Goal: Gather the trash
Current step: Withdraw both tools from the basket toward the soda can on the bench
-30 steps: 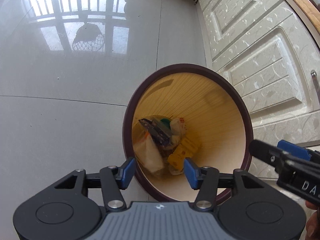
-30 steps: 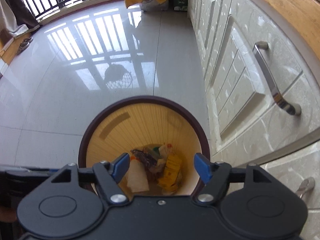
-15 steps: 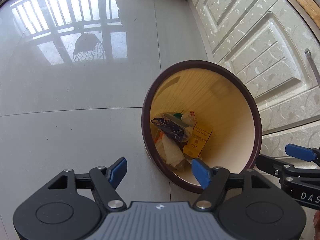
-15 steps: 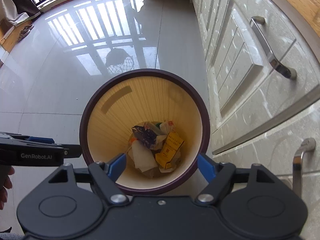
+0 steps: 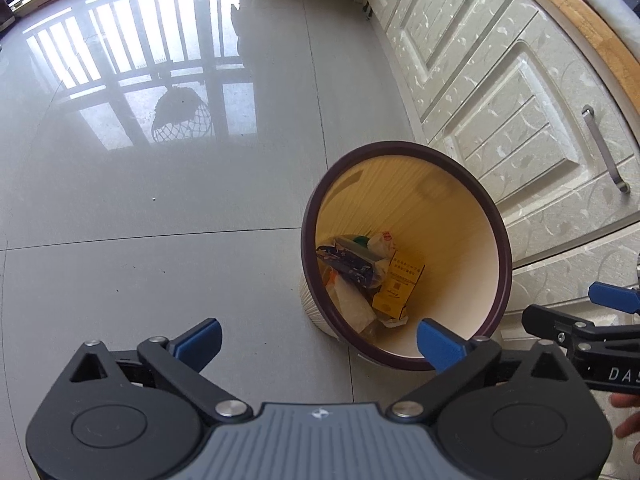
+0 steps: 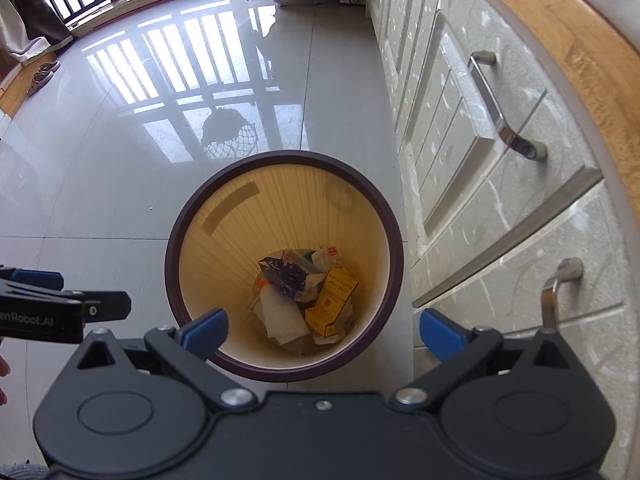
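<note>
Both claws just opened empty above the trash bin (image 6: 394, 256)

Bright daylight glares off floor (image 5: 160, 200); fisheye-warped edges.

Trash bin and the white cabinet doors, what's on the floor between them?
Nothing: the right wrist view shows only a bare strip of grey floor tile between the trash bin and the white cabinet doors.

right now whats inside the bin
In the bin: a yellow carton, a dark printed wrapper and white crumpled paper. Whatever lies beneath them is covered.
</note>
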### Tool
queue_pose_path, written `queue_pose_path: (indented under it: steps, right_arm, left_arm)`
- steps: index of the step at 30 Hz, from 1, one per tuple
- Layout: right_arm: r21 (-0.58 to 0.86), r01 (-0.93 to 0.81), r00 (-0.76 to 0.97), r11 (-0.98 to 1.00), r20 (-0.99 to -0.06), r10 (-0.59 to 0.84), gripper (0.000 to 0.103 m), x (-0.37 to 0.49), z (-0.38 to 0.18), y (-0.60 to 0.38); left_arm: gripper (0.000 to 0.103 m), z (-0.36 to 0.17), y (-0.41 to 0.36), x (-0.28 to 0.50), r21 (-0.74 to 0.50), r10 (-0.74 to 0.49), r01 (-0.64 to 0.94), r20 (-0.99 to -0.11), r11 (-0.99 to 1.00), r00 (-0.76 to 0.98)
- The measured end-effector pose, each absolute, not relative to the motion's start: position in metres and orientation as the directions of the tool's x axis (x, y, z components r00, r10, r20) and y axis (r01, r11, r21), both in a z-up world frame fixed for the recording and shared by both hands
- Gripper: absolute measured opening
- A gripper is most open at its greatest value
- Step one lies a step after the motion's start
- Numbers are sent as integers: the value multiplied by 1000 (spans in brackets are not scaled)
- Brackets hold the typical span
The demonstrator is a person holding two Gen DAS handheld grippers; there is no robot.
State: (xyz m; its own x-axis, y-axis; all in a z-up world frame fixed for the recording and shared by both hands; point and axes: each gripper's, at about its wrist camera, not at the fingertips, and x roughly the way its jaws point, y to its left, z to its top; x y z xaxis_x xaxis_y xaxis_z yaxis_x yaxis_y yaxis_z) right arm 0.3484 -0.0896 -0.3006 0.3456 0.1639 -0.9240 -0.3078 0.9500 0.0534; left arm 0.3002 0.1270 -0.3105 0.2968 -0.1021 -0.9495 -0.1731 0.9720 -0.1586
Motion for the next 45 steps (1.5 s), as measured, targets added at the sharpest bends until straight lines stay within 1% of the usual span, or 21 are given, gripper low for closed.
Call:
queue_pose_path:
  steps: [9, 28, 41, 45]
  right_arm:
    - [46, -307, 364, 951, -917, 162, 103, 333, -279, -87]
    - [21, -269, 461, 963, -875, 149, 103, 278, -212, -99]
    - [19, -246, 575, 969, -802, 162, 103, 232, -155, -126]
    - [23, -233, 618, 972, -768, 166, 103, 219, -138, -137]
  left_arm:
    - [103, -283, 133, 282, -153, -93, -158, -939, 976, 332]
    - [103, -216, 130, 227, -134, -67, -124, -898, 983, 436]
    - [103, -166, 113, 191, -146, -78, -82, -834, 986, 547]
    - [103, -148, 104, 179, -133, -76, -55, -806, 990, 586]
